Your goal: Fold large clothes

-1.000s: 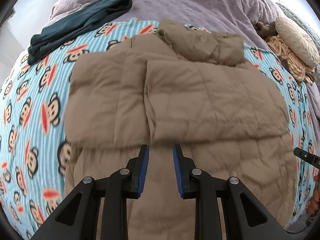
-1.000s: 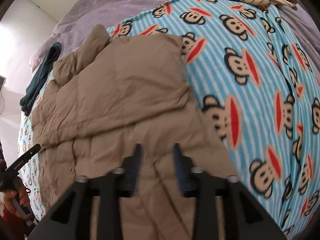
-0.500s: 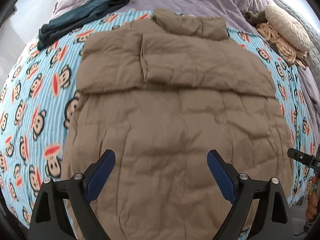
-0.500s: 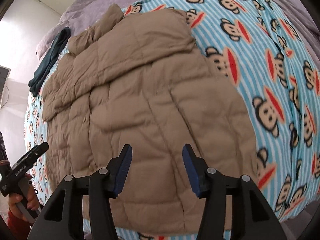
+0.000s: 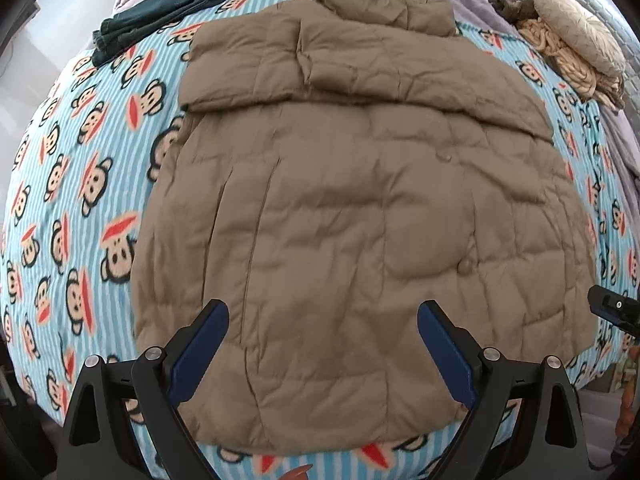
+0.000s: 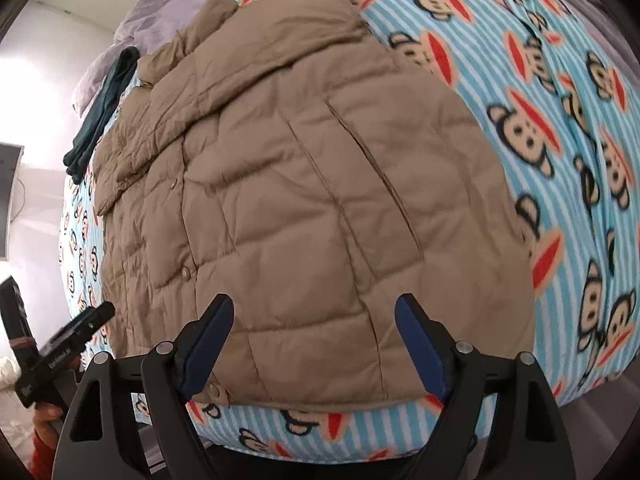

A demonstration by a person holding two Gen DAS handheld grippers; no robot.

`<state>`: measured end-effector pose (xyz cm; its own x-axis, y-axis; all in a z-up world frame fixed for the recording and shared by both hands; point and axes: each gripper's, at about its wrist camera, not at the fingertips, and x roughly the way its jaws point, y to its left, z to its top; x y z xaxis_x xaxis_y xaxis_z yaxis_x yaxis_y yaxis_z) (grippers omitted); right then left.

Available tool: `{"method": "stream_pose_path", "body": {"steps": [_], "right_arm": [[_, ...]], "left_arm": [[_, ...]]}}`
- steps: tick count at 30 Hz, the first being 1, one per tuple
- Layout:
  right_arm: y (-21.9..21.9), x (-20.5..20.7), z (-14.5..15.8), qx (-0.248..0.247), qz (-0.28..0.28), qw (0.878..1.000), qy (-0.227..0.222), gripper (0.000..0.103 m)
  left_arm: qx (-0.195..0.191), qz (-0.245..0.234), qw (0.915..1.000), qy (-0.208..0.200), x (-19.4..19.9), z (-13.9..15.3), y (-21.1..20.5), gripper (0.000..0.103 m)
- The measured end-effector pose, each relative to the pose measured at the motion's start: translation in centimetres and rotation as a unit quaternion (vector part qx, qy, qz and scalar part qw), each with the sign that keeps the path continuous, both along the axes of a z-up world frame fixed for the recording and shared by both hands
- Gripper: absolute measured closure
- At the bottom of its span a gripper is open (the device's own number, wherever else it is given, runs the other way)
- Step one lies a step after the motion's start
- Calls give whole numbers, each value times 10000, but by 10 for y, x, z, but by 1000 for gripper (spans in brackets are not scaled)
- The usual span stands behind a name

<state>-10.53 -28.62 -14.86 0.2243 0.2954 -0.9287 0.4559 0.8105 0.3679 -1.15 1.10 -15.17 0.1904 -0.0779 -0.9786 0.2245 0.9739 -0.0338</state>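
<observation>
The left gripper (image 5: 323,332) hangs over the near hem of the tan puffer jacket (image 5: 360,208), jaws opening with nothing clamped between them. The right gripper (image 6: 314,326) hangs likewise, jaws widening, pads clear of the fabric. Beyond both, the jacket lies flat on the monkey-print blanket (image 5: 80,168); farther off, beside its collar, lies a dark teal garment (image 5: 176,4).
</observation>
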Motion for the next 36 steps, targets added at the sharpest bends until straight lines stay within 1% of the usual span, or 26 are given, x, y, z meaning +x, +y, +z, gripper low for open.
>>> {"method": "stream_pose_path", "body": {"steps": [1,2,3,5,10,14,16,18,20,22,24,25,26,27,30,32,33,34,36], "right_arm": [[1,-3,-2,38,-29,10000,22,15],[1,-6,-3,100,-70,9999,19,10],[1,-8,-4,139,-100,9999,8,0],[3,-15,-5,151,-147,9998,-66,0],[2,-29,-11,189,-281,9994,-55,0],[-11,-42,-22,389,-450,9981,173,0],[-20,-48,-27,502,-591,9966,285,0],[-32,-56,-34,683,-882,9933,313,0],[-45,-66,-43,906,-1280,9870,349,0],[-56,-79,-53,1223,-1734,9766,360,0],[-66,-94,-62,1662,-2265,9594,260,0],[-71,-96,-65,1772,-2401,9541,257,0],[-74,-103,-72,1922,-2617,9454,270,0],[-76,-108,-77,2019,-2745,9397,295,0],[-78,-120,-88,2301,-3017,9250,197,0],[-77,-126,-93,2498,-3134,9162,76,0],[-78,-128,-95,2587,-3162,9127,27,0],[-77,-130,-95,2644,-3180,9105,-10,0],[-75,-129,-98,2714,-3169,9088,-45,0]], "left_arm": [[16,1,10000,17,-3,-1,1,7],[26,11,10000,48,-6,-2,3,7],[23,18,10000,75,-8,-3,5,7],[21,63,9999,129,-12,-5,9,7],[79,267,9992,279,-24,-14,26,7],[254,336,9987,281,-32,-19,39,7],[179,320,9985,394,-35,-22,44,7],[125,345,9983,462,-37,-23,46,7],[-85,395,9976,568,-40,-25,50,7],[-253,485,9965,631,-42,-26,56,7],[-385,588,9951,689,-43,-27,62,7],[-507,662,9938,736,-44,-28,67,7],[-639,736,9922,783,-45,-28,73,7],[-762,795,9906,814,-45,-28,79,7],[-1392,1071,9802,918,-50,-28,103,7],[-1797,1327,9690,1052,-55,-33,123,7],[-2002,1491,9613,1163,-58,-37,134,7],[-2163,1665,9536,1270,-63,-43,144,7],[-2382,1916,9410,1452,-73,-54,157,7]]}}
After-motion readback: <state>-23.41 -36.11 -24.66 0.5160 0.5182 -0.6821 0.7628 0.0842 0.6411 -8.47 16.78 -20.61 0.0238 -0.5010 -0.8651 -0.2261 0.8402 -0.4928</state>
